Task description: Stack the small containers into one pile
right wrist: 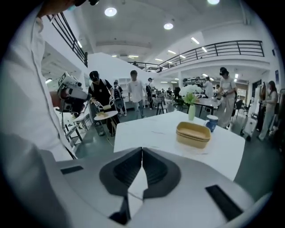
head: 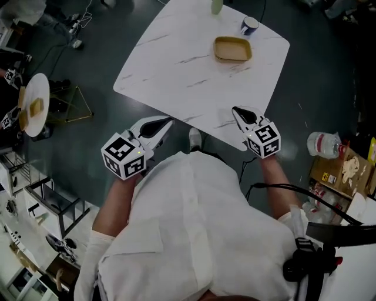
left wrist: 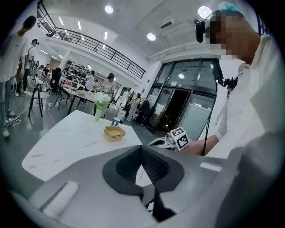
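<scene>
The tan containers (head: 232, 49) sit nested as one low pile on the far right part of the white marble table (head: 176, 64). The same pile appears in the left gripper view (left wrist: 114, 132) and the right gripper view (right wrist: 193, 134). Both grippers hover at the table's near edge, well short of the pile. My left gripper (head: 168, 121) (left wrist: 141, 149) is off the near left edge, with its jaws together and nothing between them. Over the near right corner, my right gripper (head: 235, 109) (right wrist: 142, 150) is shut and empty too.
A blue cup (head: 249, 25) (right wrist: 212, 122) and a pale green vase (head: 217, 6) (right wrist: 191, 111) stand behind the pile. A small round side table (head: 35, 104) is on the floor at left. A plastic bottle (head: 325, 144) and cardboard boxes lie at right. Several people stand in the background.
</scene>
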{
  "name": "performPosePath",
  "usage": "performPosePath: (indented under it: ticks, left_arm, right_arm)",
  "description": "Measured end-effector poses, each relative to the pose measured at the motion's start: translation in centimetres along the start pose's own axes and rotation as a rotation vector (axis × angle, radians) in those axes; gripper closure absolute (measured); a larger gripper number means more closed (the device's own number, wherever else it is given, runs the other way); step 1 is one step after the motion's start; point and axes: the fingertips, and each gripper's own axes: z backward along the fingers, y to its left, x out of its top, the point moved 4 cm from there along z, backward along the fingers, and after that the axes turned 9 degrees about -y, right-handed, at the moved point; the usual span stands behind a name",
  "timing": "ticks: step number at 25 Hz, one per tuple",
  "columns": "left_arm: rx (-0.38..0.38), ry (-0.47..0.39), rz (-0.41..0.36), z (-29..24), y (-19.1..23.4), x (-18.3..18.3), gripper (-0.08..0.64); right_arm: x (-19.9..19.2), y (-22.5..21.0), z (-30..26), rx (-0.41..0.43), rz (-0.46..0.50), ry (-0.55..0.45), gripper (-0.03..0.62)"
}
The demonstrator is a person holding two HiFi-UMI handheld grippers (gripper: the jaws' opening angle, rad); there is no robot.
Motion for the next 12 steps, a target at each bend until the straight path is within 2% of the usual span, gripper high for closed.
performPosePath:
  ticks: [4,12]
  left_arm:
    - [-0.033,0.010,-0.032,2.2,-1.3,-0.8,0.554]
    - [-0.080,-0.019,-0.051,5.7,-3.8,-2.5,0.554]
  right_arm:
    - [0.3,4.9,1.1,-0.003,-0.035,-0.038,0.584]
    - [1.2,11.3,4.1,-0.058,-0.029,-0.098,0.585]
